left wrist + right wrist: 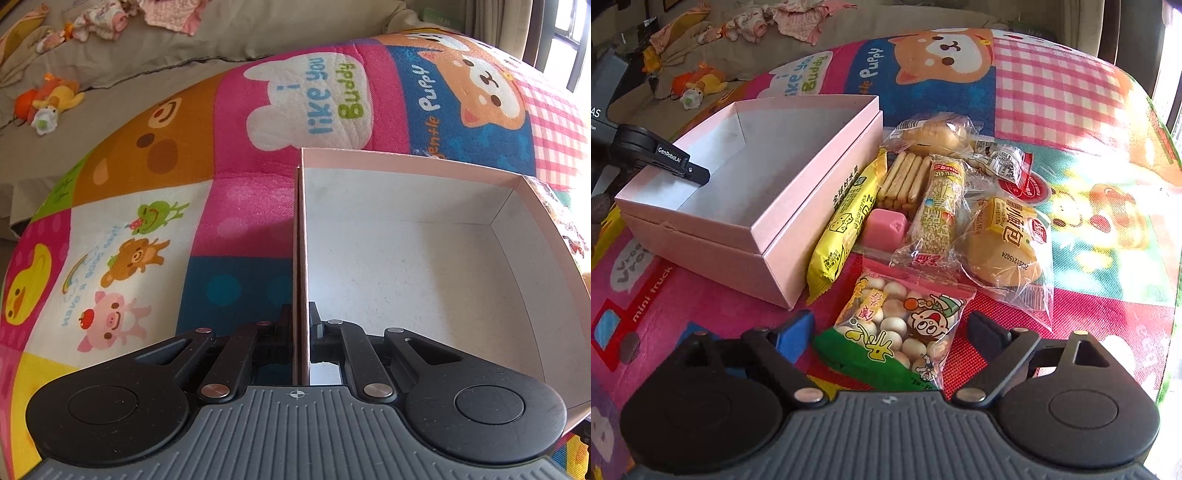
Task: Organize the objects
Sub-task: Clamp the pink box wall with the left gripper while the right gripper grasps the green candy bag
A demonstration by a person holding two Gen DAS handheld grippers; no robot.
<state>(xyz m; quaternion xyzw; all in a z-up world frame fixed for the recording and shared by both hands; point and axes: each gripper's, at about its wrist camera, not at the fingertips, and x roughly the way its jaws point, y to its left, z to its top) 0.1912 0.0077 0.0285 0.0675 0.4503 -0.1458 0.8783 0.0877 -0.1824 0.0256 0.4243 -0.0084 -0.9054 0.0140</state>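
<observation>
A pink cardboard box (pixel 798 192), open and empty inside, sits on a colourful play mat (pixel 1052 92). My left gripper (pixel 301 321) is shut on the box's side wall (pixel 301 240); it also shows in the right wrist view (pixel 698 173) at the box's far left edge. My right gripper (pixel 890 332) is open, its fingers either side of a bag of round biscuit balls (pixel 897 325) lying on the mat. Beside the box lie a yellow cheese-snack pack (pixel 846 218), biscuit sticks (pixel 905 177), a pink cube (pixel 886 225), a sesame bar (pixel 938 206) and wrapped buns (pixel 1004 240).
A beige couch (pixel 746 48) behind the mat holds baby clothes (pixel 798 18) and soft toys (pixel 698 85). In the left wrist view the same toys (pixel 48 99) lie on the couch. A bright window (pixel 1171 74) is at the right.
</observation>
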